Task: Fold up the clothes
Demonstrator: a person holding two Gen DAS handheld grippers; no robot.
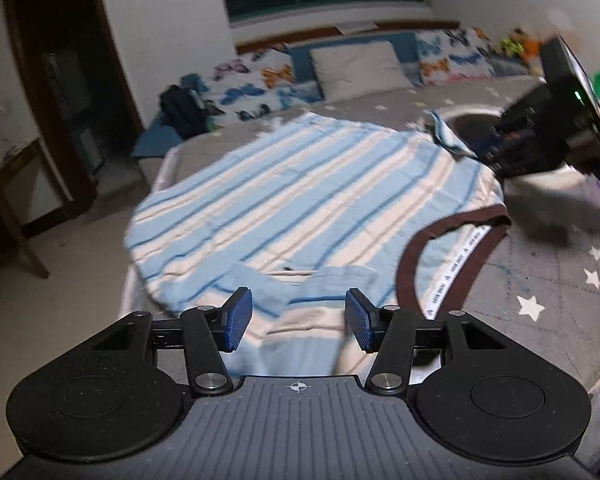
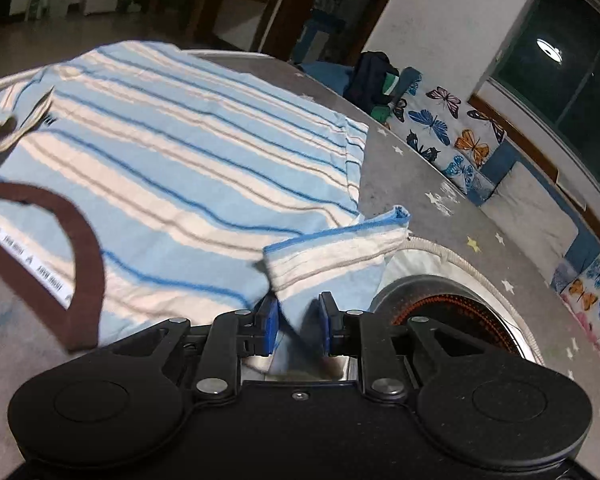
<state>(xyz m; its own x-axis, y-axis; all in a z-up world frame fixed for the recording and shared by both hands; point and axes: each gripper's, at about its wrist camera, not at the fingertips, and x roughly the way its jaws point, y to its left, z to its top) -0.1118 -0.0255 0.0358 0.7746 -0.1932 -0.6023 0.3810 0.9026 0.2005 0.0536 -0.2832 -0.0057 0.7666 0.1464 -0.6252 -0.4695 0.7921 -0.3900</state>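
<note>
Striped cotton shirt (image 1: 300,184) lies flat on the bed (image 1: 560,264). Left gripper (image 1: 299,320) spread over the collar-side sleeve; right gripper (image 2: 298,326) nearly closed on the opposite sleeve (image 2: 336,248). Draw both sleeves inward evenly, keeping fabric taut.

My shirt (image 1: 300,184) is soft striped knit cloth with a dark ribbed collar (image 1: 452,232). The bedcover (image 1: 548,264) looks quilted and matt. My pads (image 1: 238,320) are ridged blue rubber.

Matte black linkage arms on both, silver pivot screws, round embossed discs either side. Blue ribbed pads (image 1: 238,318) on left gripper (image 1: 299,318), grey ridged deck with white crosshair mark. Right gripper (image 2: 297,322): plain black deck, blue pads (image 2: 269,326).
</note>
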